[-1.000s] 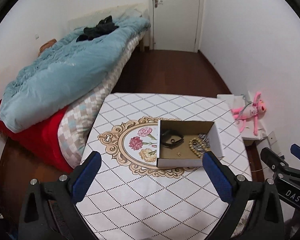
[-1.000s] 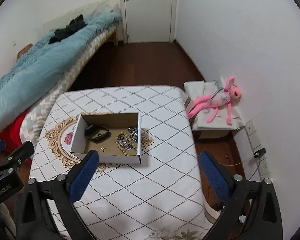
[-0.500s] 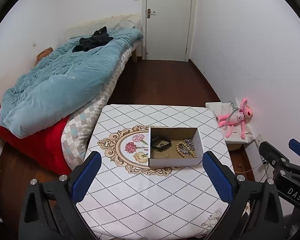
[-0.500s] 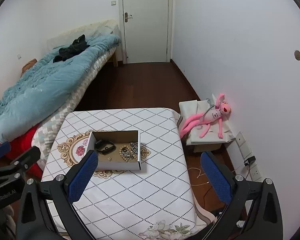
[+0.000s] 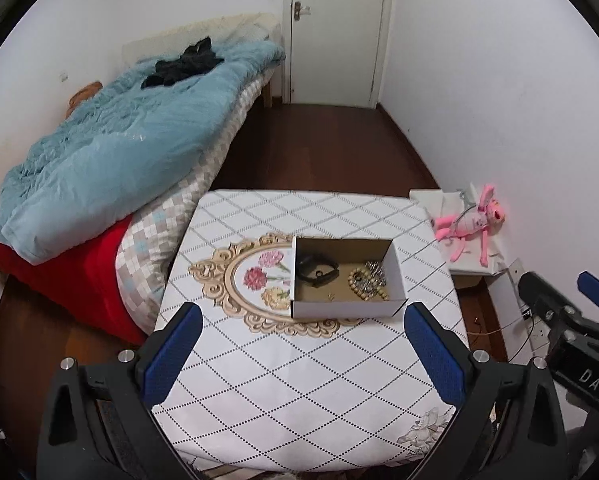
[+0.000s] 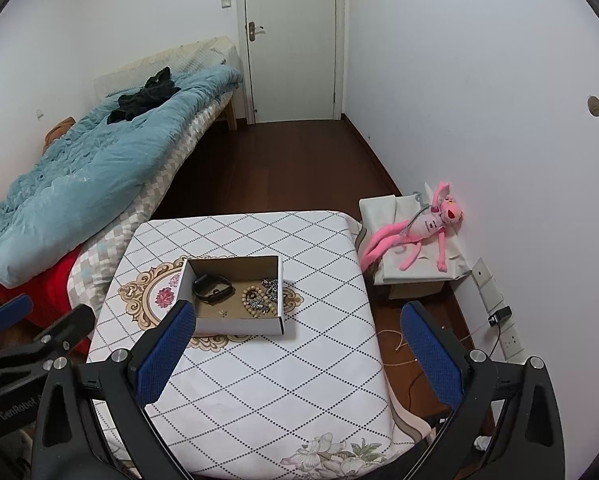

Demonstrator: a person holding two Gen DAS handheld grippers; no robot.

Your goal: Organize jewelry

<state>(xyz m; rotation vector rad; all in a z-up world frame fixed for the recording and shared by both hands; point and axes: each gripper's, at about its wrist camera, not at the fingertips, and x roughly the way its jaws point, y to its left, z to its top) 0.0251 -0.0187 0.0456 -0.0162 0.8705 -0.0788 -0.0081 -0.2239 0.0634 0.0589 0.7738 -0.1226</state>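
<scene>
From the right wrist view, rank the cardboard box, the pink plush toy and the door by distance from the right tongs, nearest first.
1. Cardboard box, on the table just ahead of the right tongs, by the left finger.
2. Pink plush toy, farther off to the right, against the wall.
3. Door, at the far end of the room.

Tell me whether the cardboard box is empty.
Not empty: the cardboard box holds a black band, a bead bracelet and silver pieces.

Both grippers hang above the near edge of the table (image 5: 299, 400), the left gripper (image 5: 303, 344) and right gripper (image 6: 303, 344) side by side, jaws spread wide, holding nothing.
</scene>
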